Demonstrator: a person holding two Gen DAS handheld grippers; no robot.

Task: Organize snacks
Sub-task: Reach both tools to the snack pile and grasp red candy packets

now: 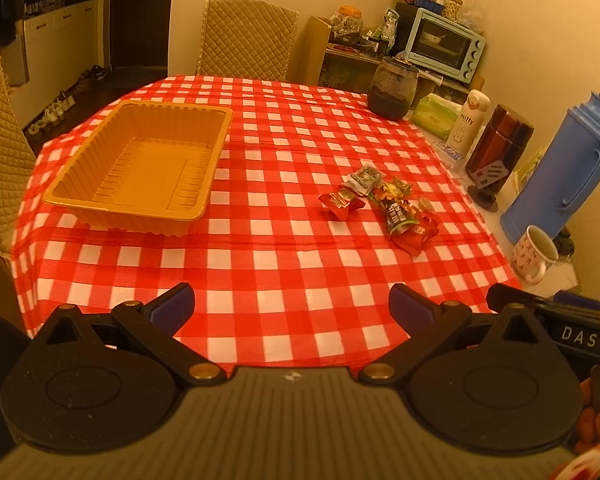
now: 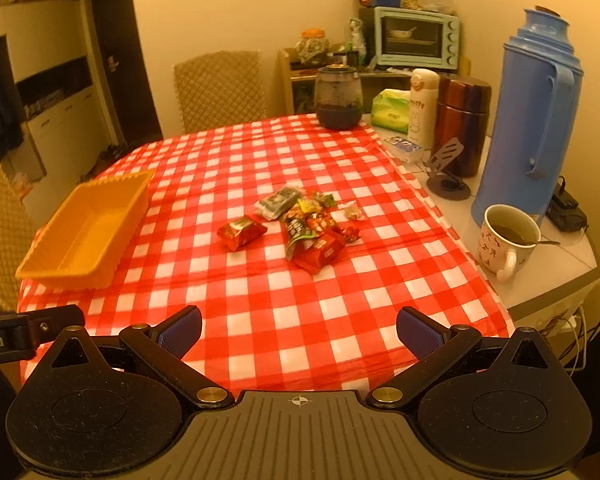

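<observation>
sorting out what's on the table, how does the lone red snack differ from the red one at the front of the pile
The lone red snack lies by itself on the cloth, apart from the rest; the front red snack lies at the pile's near edge, against a dark-wrapped packet. The lone one sits nearer the orange tray; the front one sits nearer the mug. Both are red crinkled wrappers, and neither is in the tray.
</observation>
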